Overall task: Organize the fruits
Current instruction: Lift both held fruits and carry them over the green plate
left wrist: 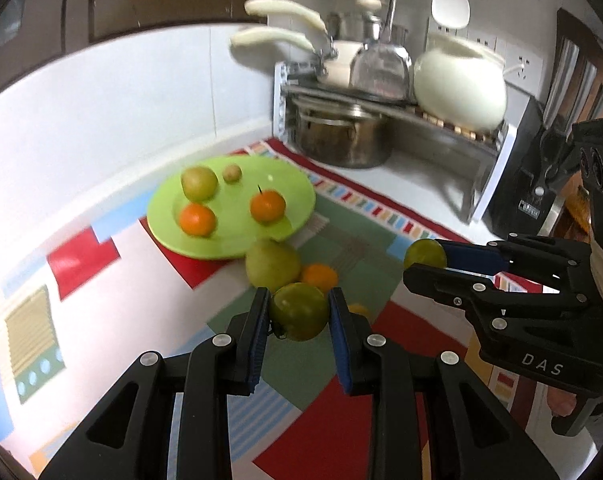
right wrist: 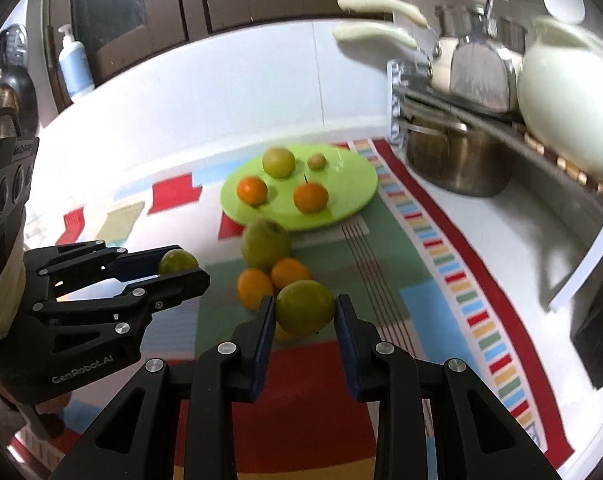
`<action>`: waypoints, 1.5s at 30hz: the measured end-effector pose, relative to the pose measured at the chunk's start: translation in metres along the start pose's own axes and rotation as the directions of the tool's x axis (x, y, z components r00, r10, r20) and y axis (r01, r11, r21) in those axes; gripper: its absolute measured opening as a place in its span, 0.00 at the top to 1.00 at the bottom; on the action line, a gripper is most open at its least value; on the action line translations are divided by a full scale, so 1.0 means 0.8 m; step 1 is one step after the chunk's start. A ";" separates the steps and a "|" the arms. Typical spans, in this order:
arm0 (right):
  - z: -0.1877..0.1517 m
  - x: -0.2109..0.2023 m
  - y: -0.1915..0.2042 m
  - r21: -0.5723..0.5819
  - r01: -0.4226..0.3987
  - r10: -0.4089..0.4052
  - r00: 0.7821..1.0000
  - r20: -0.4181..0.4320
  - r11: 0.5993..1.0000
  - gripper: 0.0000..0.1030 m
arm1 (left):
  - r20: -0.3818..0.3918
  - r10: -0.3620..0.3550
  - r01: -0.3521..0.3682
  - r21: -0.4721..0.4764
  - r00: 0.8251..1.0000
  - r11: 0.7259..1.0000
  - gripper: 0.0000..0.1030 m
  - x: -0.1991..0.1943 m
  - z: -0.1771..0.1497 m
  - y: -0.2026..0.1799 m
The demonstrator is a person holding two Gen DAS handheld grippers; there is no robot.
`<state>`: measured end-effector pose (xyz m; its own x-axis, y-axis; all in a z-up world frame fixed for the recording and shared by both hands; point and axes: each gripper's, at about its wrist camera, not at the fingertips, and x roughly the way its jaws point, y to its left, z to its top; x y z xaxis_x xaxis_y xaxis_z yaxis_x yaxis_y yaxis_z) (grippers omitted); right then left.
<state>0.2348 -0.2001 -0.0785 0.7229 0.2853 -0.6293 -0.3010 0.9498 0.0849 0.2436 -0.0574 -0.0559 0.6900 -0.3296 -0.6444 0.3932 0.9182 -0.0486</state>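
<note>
- Left wrist view: the left claw is clamped on a round dark-green fruit with a stem, held above the patchwork cloth on the surface. The right claw comes in from the right, its fingers pinching a smaller round green fruit.
- Ahead lies the round lime-green plate with two oranges, a green fruit and a small brown fruit on it. I judge the step in hand to be carrying both fruits to the plate; the next move calls for reaching over the loose fruit and releasing onto a bare part of the plate.
- Right wrist view: the right claw grips a yellow-green fruit between its blue pads; the left claw shows at the left with its fruit.
- In the way, just before the plate, sit a large green pear-like fruit and two loose oranges, touching one another. A steel pot under a metal rack stands beyond, well clear of the path.
</note>
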 end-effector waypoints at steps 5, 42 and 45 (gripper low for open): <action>0.026 -0.014 0.008 -0.014 -0.005 0.006 0.998 0.061 1.000 0.70 | 0.049 0.021 -0.021 0.007 0.999 1.000 0.72 -0.014 0.020 0.006; 0.177 0.109 -0.032 -0.029 -0.018 0.022 0.992 0.122 0.999 0.70 | 0.114 0.097 -0.099 0.015 0.989 0.995 0.72 0.098 0.144 0.082; 0.179 0.134 -0.039 -0.027 -0.019 0.021 0.995 0.097 0.999 0.70 | 0.078 0.092 -0.092 0.006 0.993 0.996 0.72 0.125 0.144 0.089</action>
<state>0.4106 -0.1807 -0.0377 0.7731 0.3163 -0.5498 -0.3312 0.9405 0.0755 0.4107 -0.0502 -0.0362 0.7682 -0.2603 -0.5849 0.3318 0.9432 0.0160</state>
